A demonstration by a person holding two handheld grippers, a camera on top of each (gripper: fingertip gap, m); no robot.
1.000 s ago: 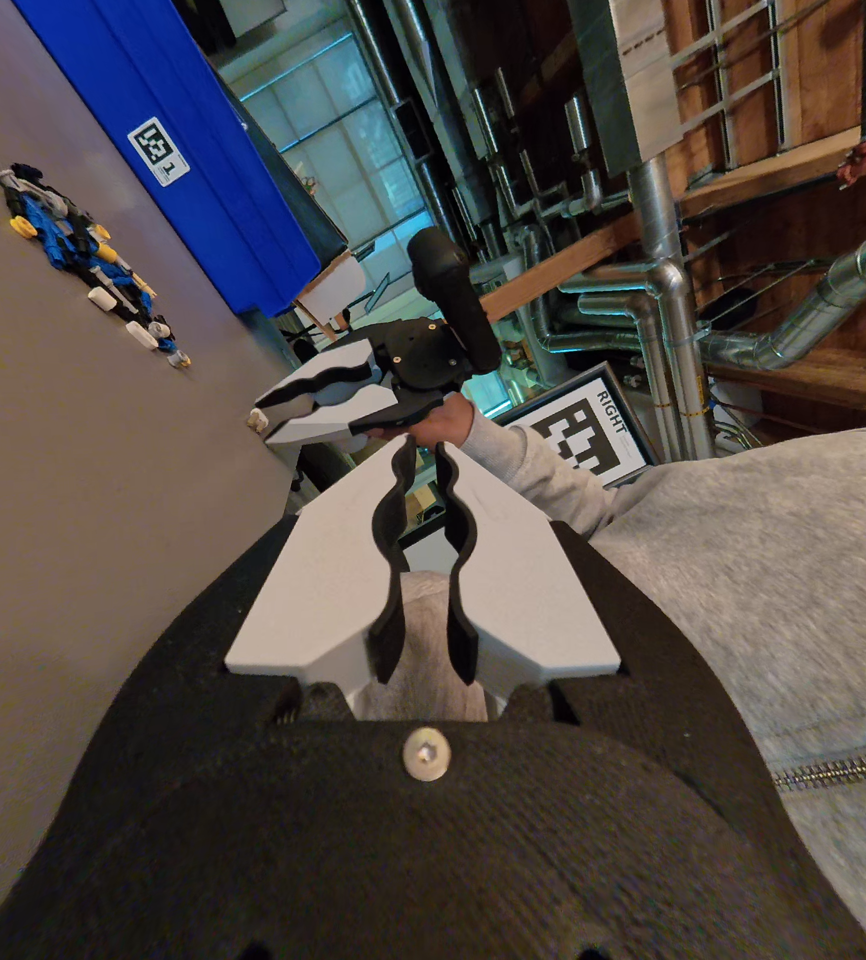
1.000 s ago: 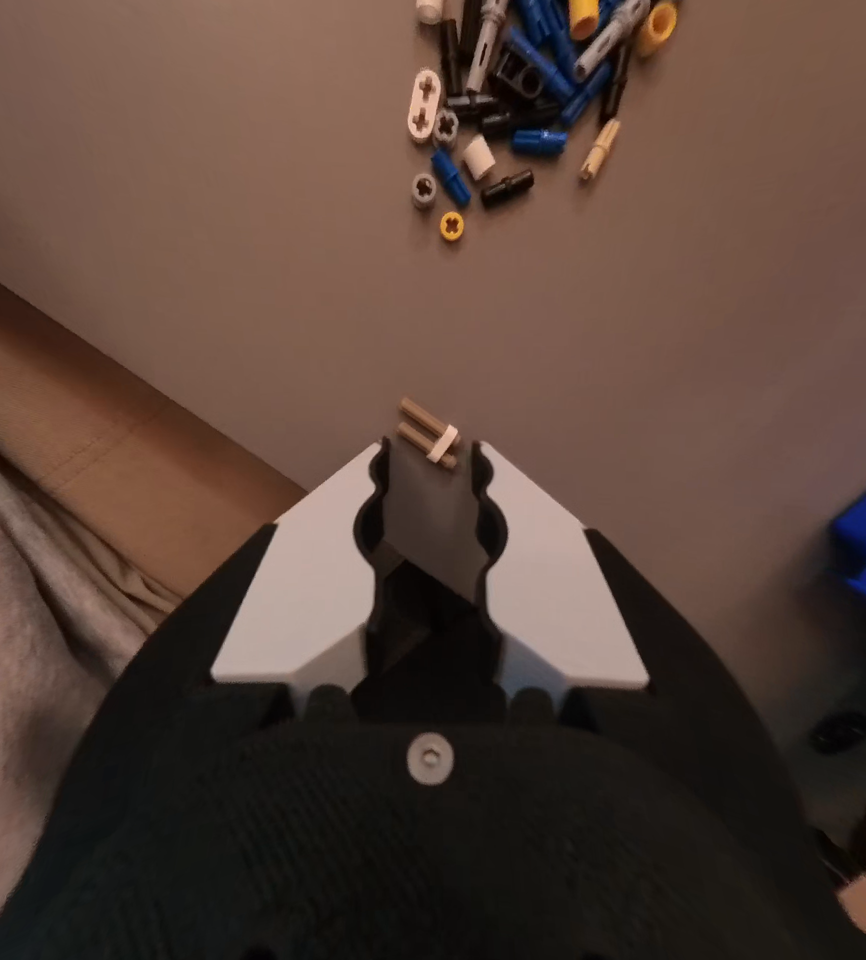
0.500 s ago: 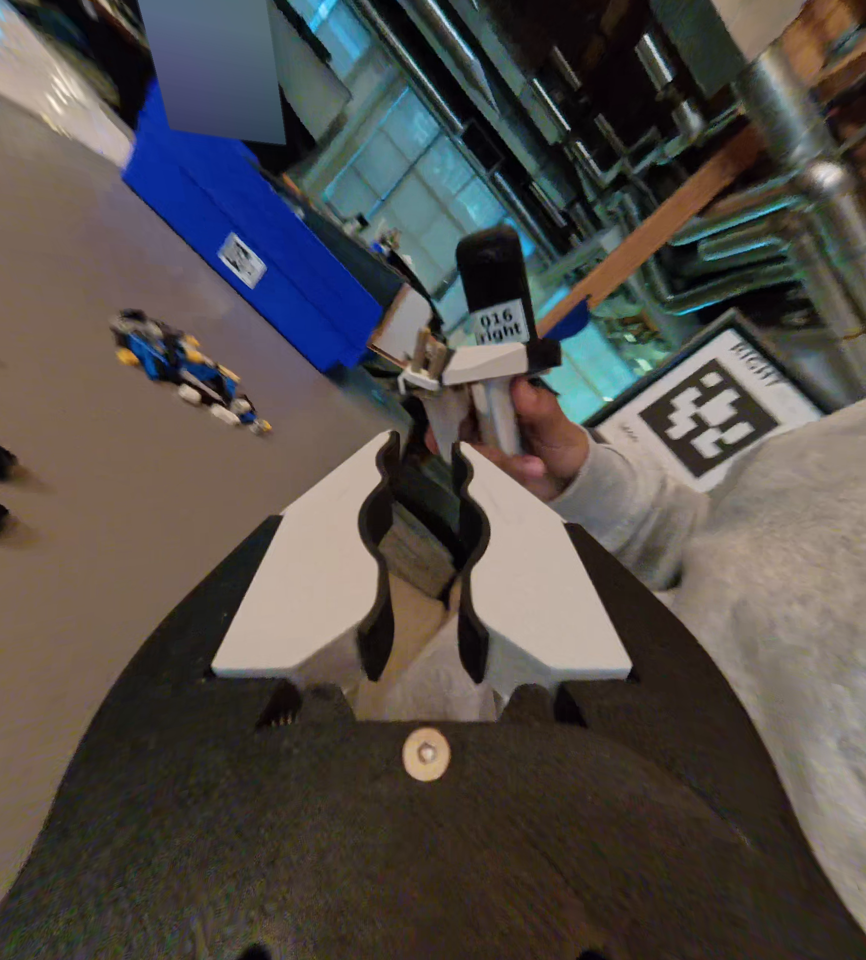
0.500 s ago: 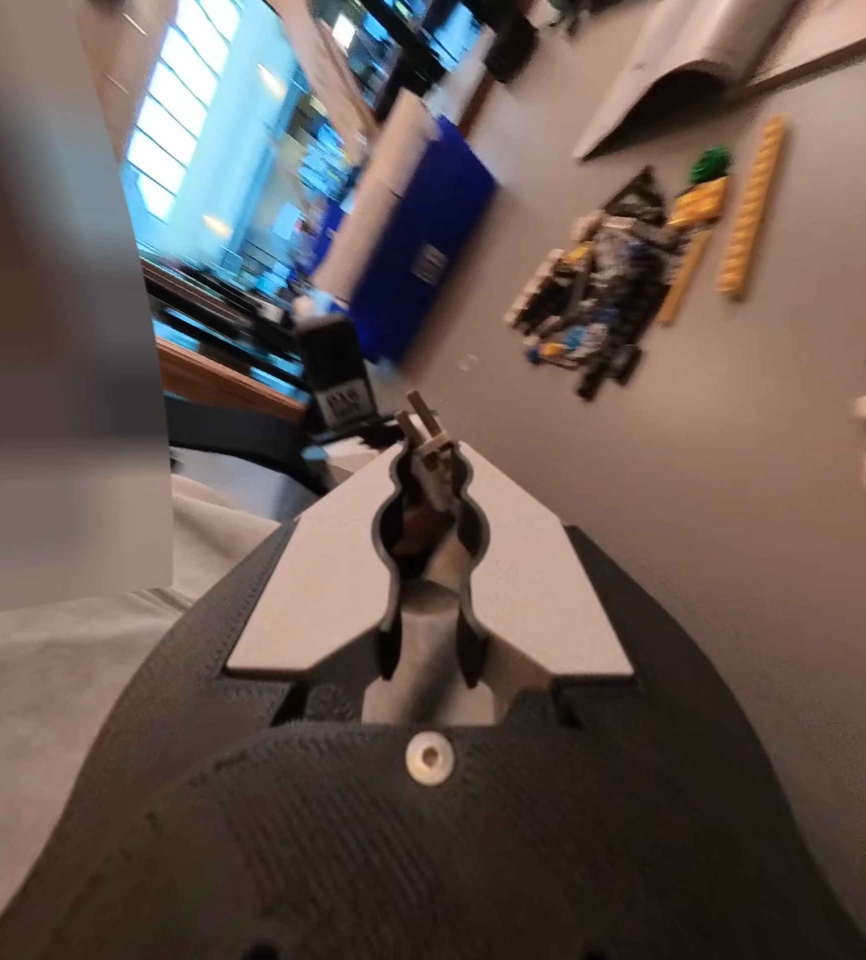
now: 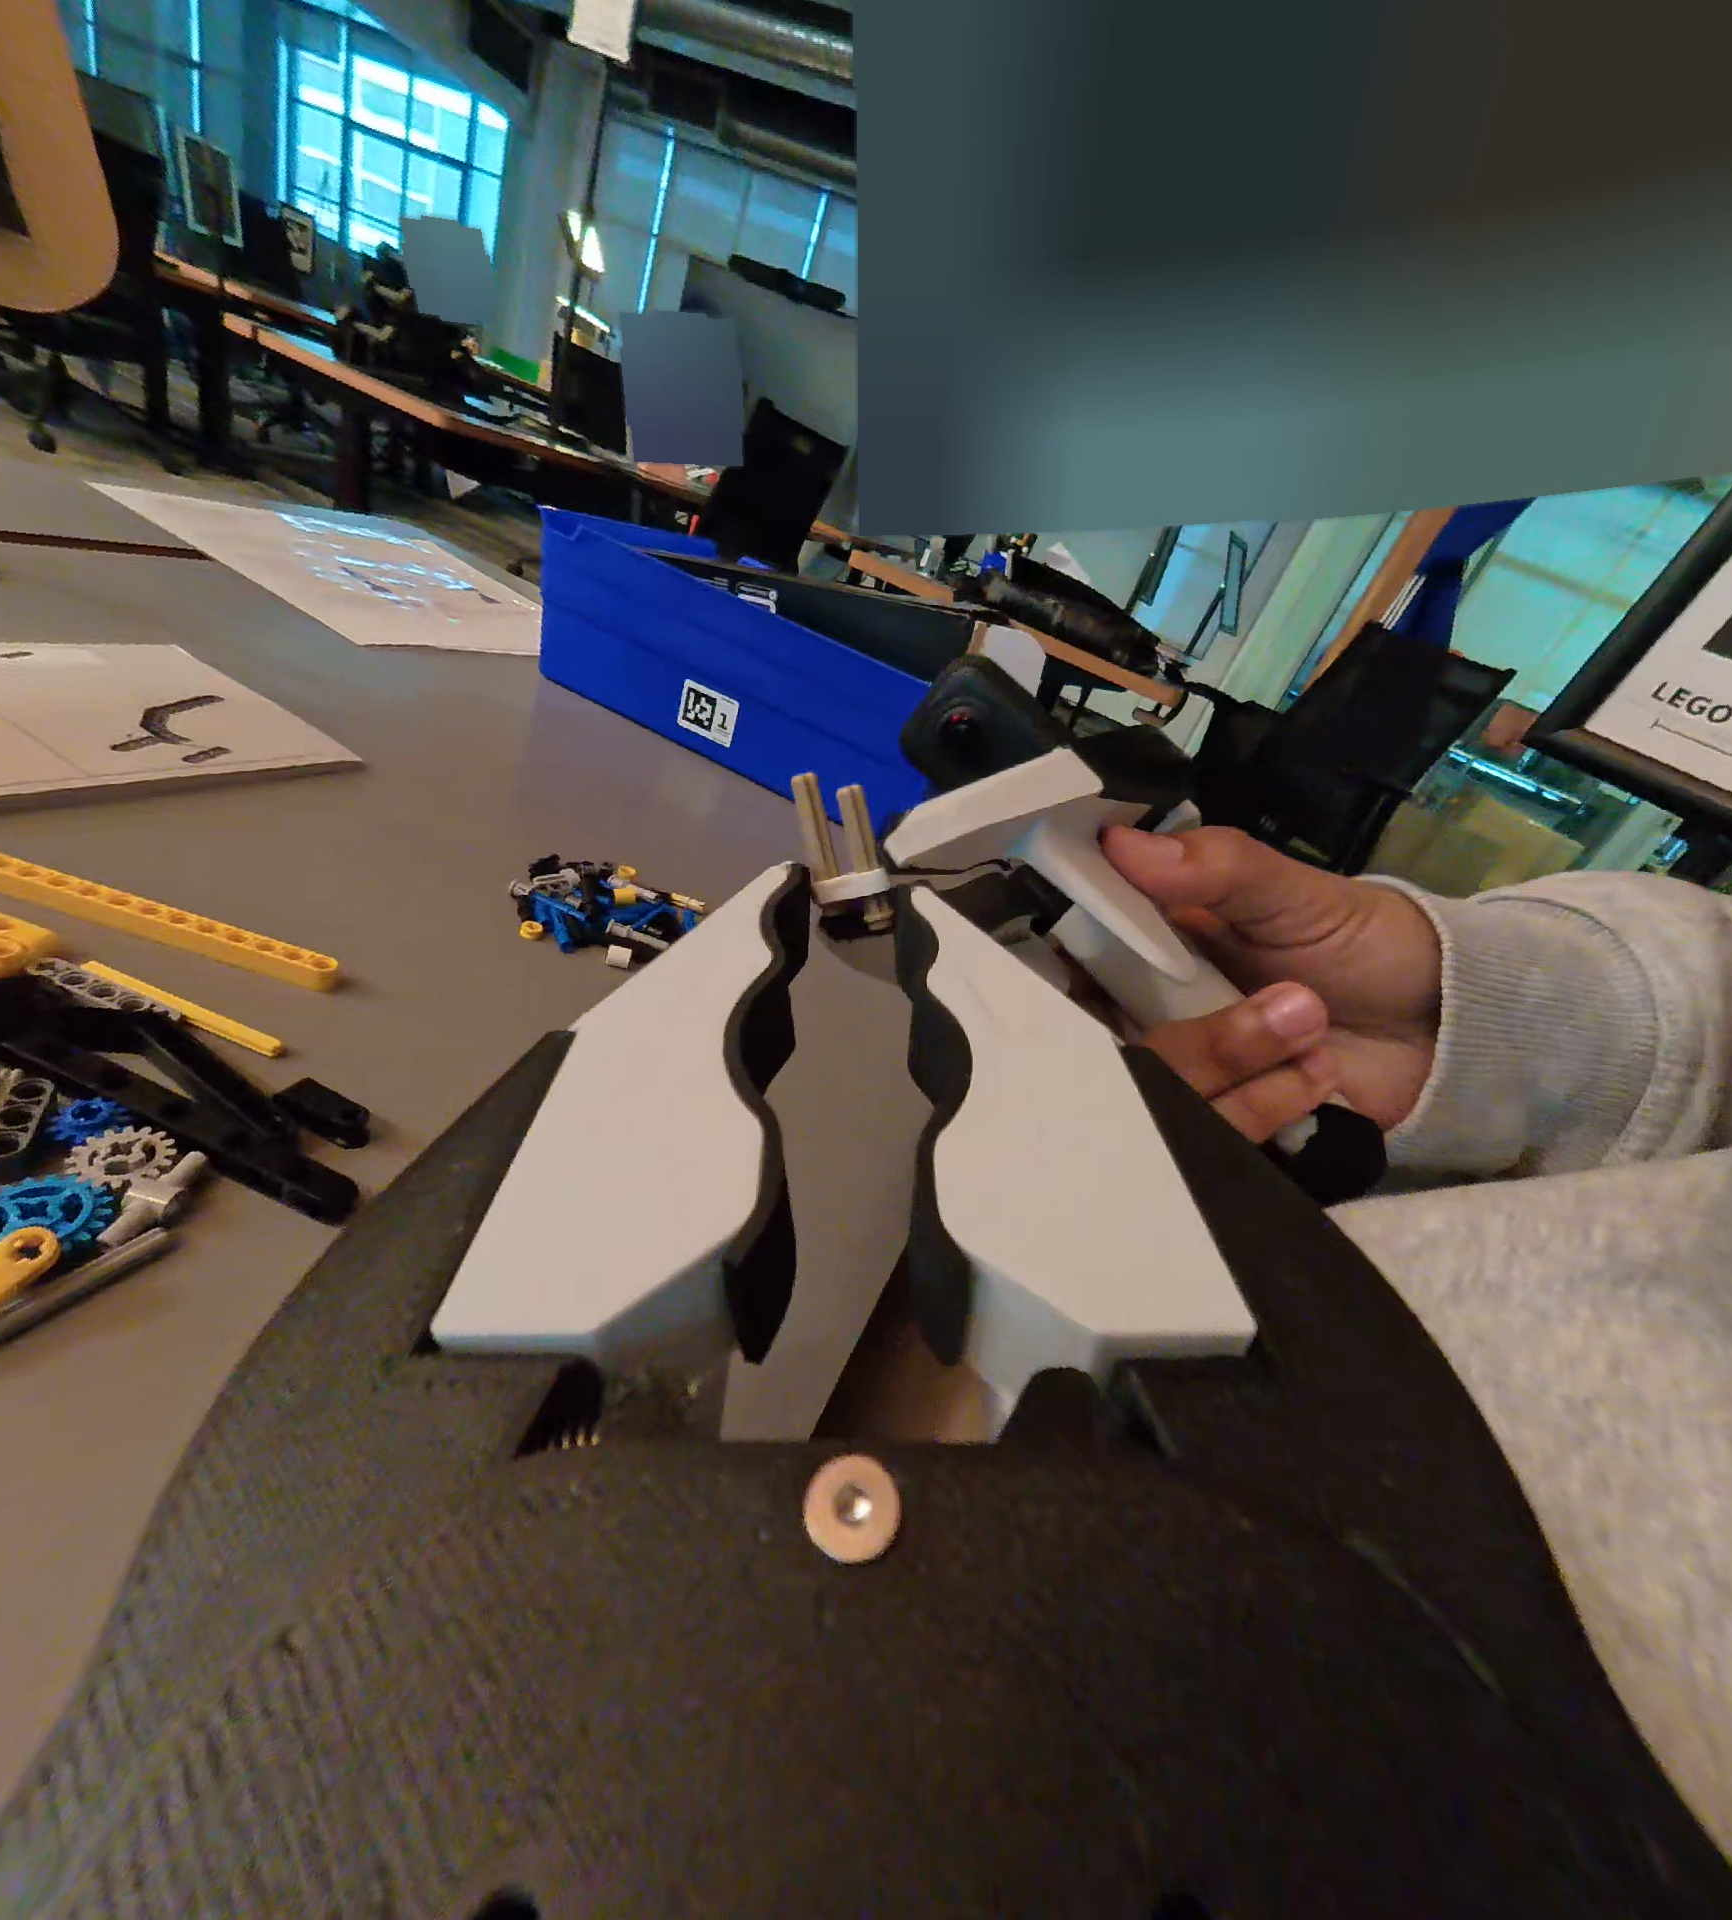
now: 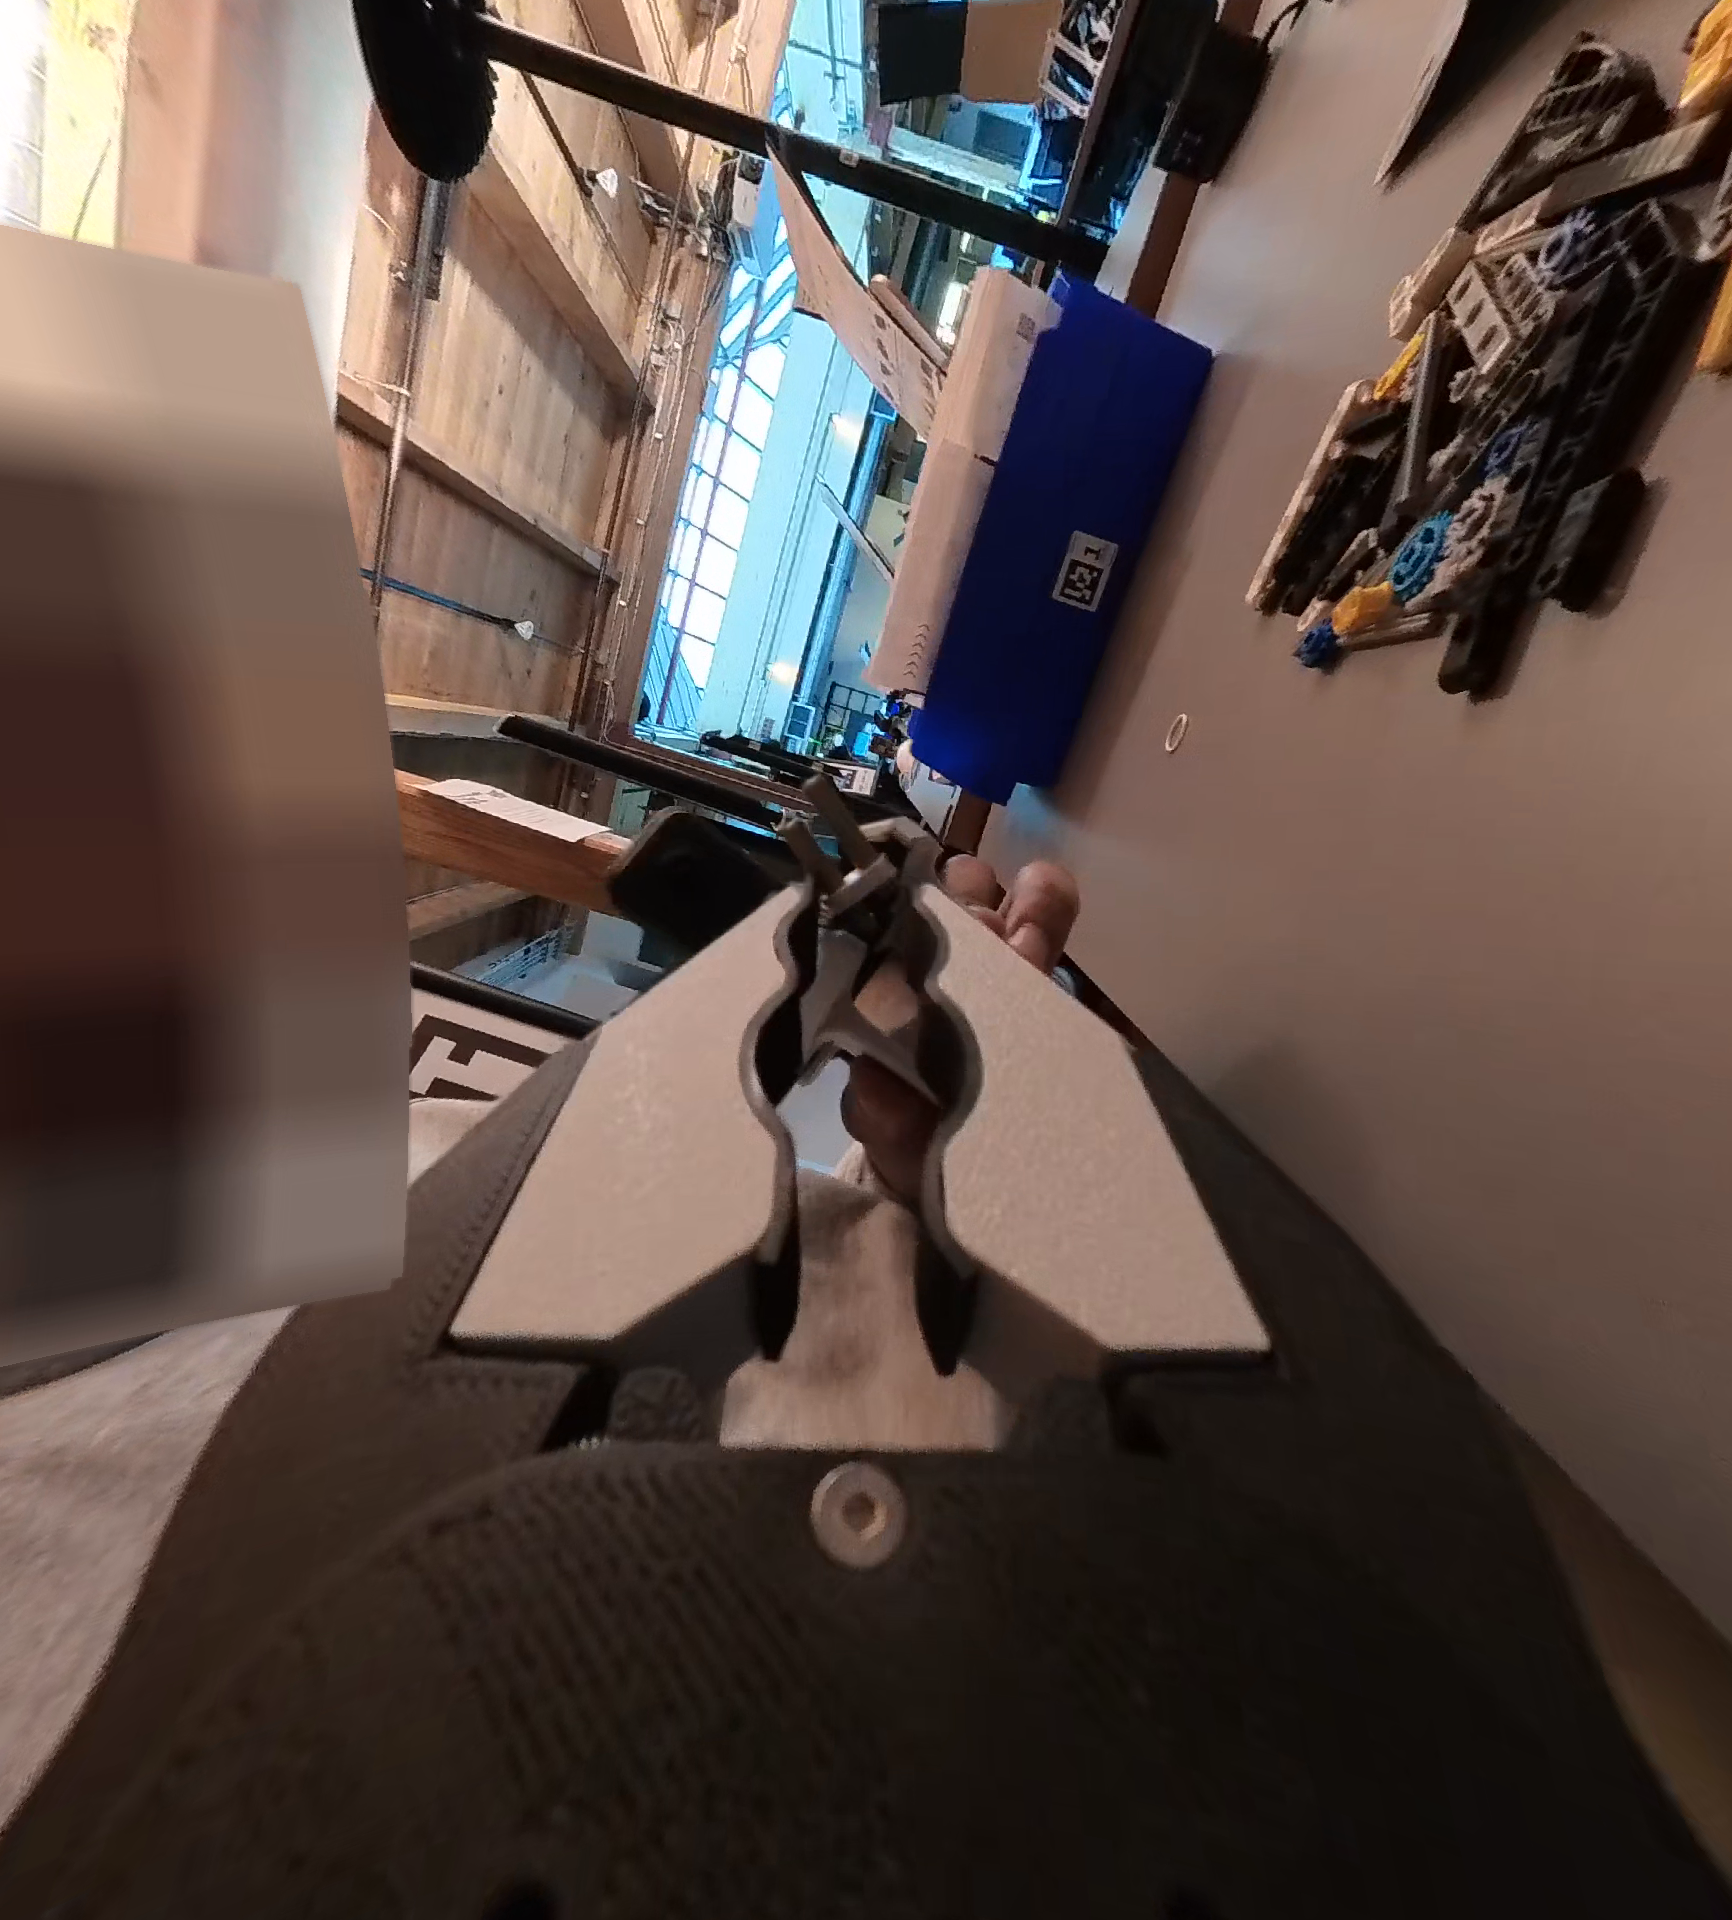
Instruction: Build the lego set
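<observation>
In the left wrist view, the left gripper (image 5: 846, 914) has its 2 fingers spread apart, with the small lego assembly (image 5: 841, 864) at the gap between their tips. That piece is 2 tan axles standing nearly upright, joined by a white connector. Whether the left fingertips touch it cannot be told. The right gripper (image 5: 955, 831) reaches in from the right, held by a person's hand (image 5: 1288, 977) in a grey sleeve, and meets the assembly at its tip. On the grey table (image 5: 446, 831), a long yellow beam (image 5: 140, 916) lies to the left, a heap of black beams and blue gears (image 5: 62, 1122) sits near the left edge, and a small pile of blue and black pins (image 5: 602, 914) lies farther off. A blue bin (image 5: 737, 675) stands at the far side, with 2 instruction sheets (image 5: 103, 717) to its left.

In the right wrist view, the right gripper (image 6: 857, 899) is closed down on the lego assembly (image 6: 846, 862), pinching it at the fingertips so the 2 axles stick out beyond them. The person's fingers (image 6: 1033, 904) show just behind. The blue bin (image 6: 1049, 540) and the heap of parts (image 6: 1485, 488) lie on the table (image 6: 1464, 1039) to the right
</observation>
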